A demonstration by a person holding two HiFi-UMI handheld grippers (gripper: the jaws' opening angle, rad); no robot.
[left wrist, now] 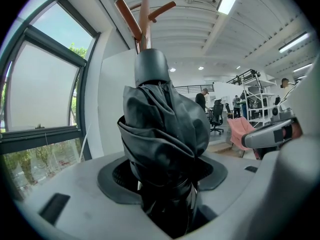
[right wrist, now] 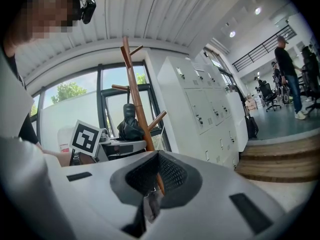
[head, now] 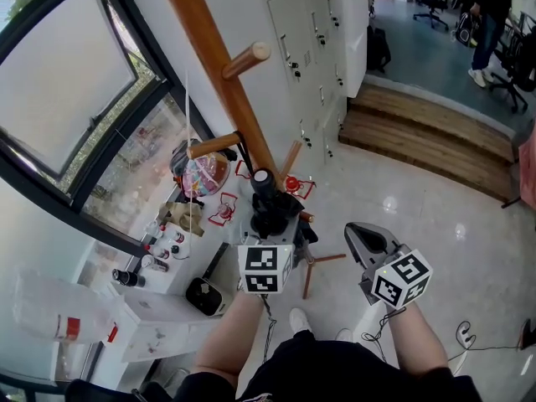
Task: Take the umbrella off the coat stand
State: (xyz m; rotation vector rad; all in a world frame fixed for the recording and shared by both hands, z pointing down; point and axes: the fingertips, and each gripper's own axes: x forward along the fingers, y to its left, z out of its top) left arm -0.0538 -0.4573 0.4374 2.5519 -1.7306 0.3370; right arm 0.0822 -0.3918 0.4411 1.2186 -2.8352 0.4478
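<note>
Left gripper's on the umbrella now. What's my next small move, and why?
Probably ease the left gripper upward and away from the coat stand: its fingers already clamp the folded umbrella, which sits close beside the pole.

The head view looks steeply down from above the person onto the left hand-held gripper (head: 268, 218) and the right hand-held gripper (head: 356, 234), with the floor (head: 419, 199) far below. The left gripper view looks along its jaws, very close on the umbrella (left wrist: 162, 134), which fills its middle. The right gripper view looks along its jaws from farther off. All three share the umbrella and the coat stand (right wrist: 135, 99).
</note>
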